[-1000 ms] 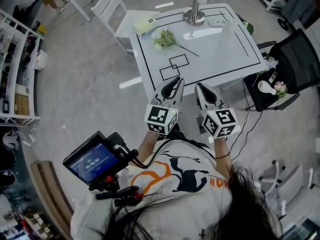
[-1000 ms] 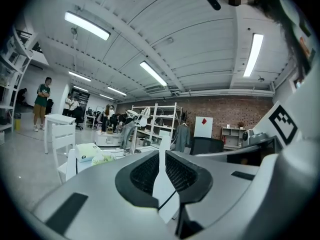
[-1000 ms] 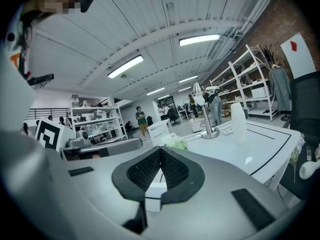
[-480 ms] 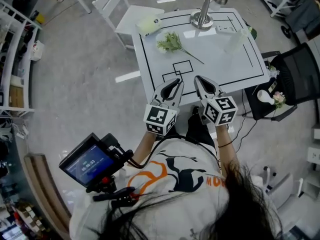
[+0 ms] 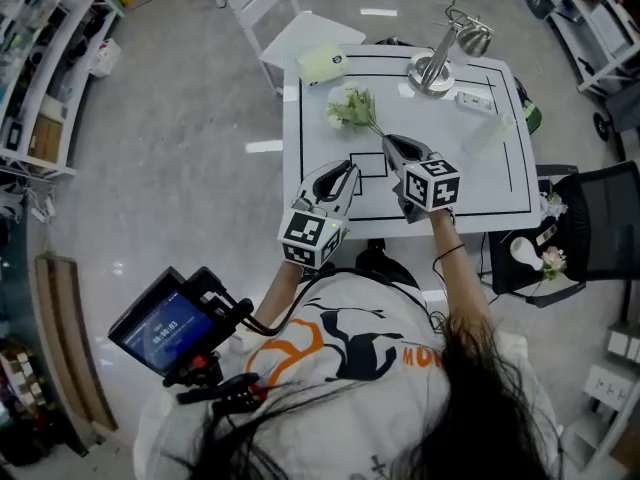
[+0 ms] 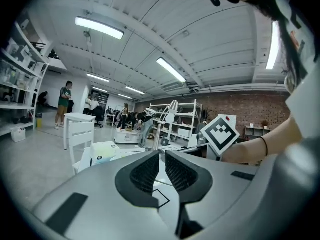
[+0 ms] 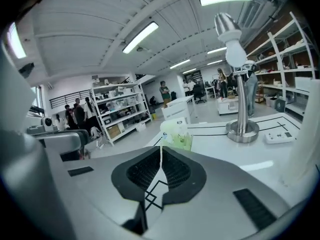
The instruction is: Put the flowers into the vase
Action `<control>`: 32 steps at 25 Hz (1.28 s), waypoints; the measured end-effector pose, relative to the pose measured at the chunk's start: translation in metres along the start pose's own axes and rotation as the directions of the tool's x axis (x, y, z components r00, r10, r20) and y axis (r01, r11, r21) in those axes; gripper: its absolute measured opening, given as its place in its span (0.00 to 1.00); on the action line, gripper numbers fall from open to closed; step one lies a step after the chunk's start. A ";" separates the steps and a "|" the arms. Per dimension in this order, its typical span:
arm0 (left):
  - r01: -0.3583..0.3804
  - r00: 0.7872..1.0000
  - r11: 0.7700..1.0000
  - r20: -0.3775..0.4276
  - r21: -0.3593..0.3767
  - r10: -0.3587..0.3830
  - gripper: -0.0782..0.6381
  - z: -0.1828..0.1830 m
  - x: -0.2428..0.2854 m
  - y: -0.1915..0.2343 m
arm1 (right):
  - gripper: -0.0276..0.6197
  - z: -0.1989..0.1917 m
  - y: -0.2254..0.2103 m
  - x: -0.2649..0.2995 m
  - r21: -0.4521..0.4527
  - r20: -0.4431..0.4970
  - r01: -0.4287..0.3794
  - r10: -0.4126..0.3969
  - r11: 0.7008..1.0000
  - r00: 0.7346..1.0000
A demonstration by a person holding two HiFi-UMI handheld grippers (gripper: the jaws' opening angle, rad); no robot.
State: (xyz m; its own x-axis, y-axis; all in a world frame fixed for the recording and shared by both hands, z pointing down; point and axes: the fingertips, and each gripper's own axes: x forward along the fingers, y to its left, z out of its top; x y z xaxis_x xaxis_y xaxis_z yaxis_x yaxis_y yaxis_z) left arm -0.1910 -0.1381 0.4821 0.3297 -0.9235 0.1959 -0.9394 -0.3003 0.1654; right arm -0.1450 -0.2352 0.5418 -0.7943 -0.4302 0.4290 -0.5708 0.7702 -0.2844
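Note:
A small bunch of white flowers with green leaves (image 5: 352,108) lies on the white table (image 5: 500,183), its thin stem running toward the near right. In the right gripper view the bunch (image 7: 178,136) lies just beyond the jaw tips. My right gripper (image 5: 388,141) is shut and empty, its tips over the stem's near end. My left gripper (image 5: 349,166) is also shut and empty, above the table's near edge by the drawn squares. A clear vase (image 5: 490,134) stands at the table's right; its pale side (image 7: 306,134) shows at the right gripper view's edge.
A metal desk lamp (image 5: 440,56) and a white power strip (image 5: 472,99) stand at the table's far side, with a pale green box (image 5: 322,64) at the far left corner. A white chair (image 5: 285,18) stands behind the table. A black chair (image 5: 600,218) is to the right.
Both grippers have moved forward from in front of the table to over it. The right one went farther and now reaches the flower stem. Both stayed shut.

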 end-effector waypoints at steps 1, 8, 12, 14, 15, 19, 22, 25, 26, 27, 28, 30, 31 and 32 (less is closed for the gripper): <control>-0.020 1.000 1.000 -0.001 -0.010 0.020 0.17 0.000 0.005 0.003 | 0.07 -0.002 -0.006 0.009 -0.009 -0.029 -0.018 0.018 1.000 0.999; -0.142 0.990 0.989 -0.012 -0.043 0.142 0.17 -0.006 0.033 0.013 | 0.24 -0.024 -0.045 0.066 -0.051 -0.276 -0.175 0.154 0.983 0.949; -0.186 0.982 0.981 -0.015 -0.059 0.186 0.17 -0.003 0.036 0.021 | 0.29 -0.019 -0.048 0.095 -0.150 -0.405 -0.201 0.125 0.968 0.906; -0.205 0.979 0.977 -0.019 -0.055 0.204 0.17 -0.002 0.037 0.023 | 0.32 -0.022 -0.050 0.109 -0.179 -0.478 -0.220 0.110 0.959 0.871; -0.214 0.977 0.975 -0.022 -0.051 0.213 0.17 -0.002 0.037 0.023 | 0.33 -0.025 -0.052 0.114 -0.187 -0.507 -0.227 0.103 0.956 0.856; -0.248 0.969 0.968 -0.025 -0.047 0.247 0.17 -0.004 0.037 0.024 | 0.33 -0.036 -0.056 0.128 -0.204 -0.588 -0.239 0.077 0.949 0.805; -0.269 0.963 0.962 -0.031 -0.051 0.268 0.17 -0.007 0.035 0.028 | 0.33 -0.046 -0.059 0.136 -0.221 -0.644 -0.240 0.043 0.945 0.764; -0.286 0.958 0.957 -0.038 -0.056 0.284 0.17 -0.011 0.033 0.031 | 0.33 -0.056 -0.060 0.141 -0.207 -0.696 -0.241 0.030 0.948 0.717; -0.292 0.956 0.955 -0.040 -0.057 0.290 0.17 -0.012 0.032 0.032 | 0.32 -0.059 -0.060 0.143 -0.206 -0.710 -0.240 0.024 0.949 0.704; -0.297 0.954 0.953 -0.041 -0.059 0.295 0.17 -0.013 0.031 0.033 | 0.31 -0.062 -0.060 0.144 -0.209 -0.721 -0.239 0.015 0.948 0.693; -0.303 0.953 0.951 -0.042 -0.060 0.301 0.17 -0.014 0.030 0.034 | 0.29 -0.063 -0.060 0.146 -0.213 -0.730 -0.240 0.009 0.947 0.683; -0.311 0.950 0.948 -0.046 -0.062 0.309 0.17 -0.015 0.027 0.036 | 0.26 -0.065 -0.059 0.148 -0.212 -0.744 -0.248 0.008 0.945 0.668; -0.314 0.949 0.947 -0.048 -0.062 0.311 0.17 -0.016 0.026 0.037 | 0.24 -0.066 -0.060 0.148 -0.207 -0.749 -0.250 0.012 0.946 0.663; -0.316 0.948 0.947 -0.050 -0.062 0.313 0.17 -0.016 0.025 0.038 | 0.22 -0.065 -0.060 0.148 -0.198 -0.751 -0.249 0.017 0.948 0.660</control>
State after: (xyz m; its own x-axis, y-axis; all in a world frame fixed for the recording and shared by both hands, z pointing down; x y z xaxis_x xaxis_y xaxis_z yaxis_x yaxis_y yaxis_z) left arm -0.2172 -0.1685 0.5092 0.0234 -0.9579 0.2861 -0.9877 0.0221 0.1547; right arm -0.2148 -0.3141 0.6782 -0.3775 0.0824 0.9223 -0.3017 0.9307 -0.2067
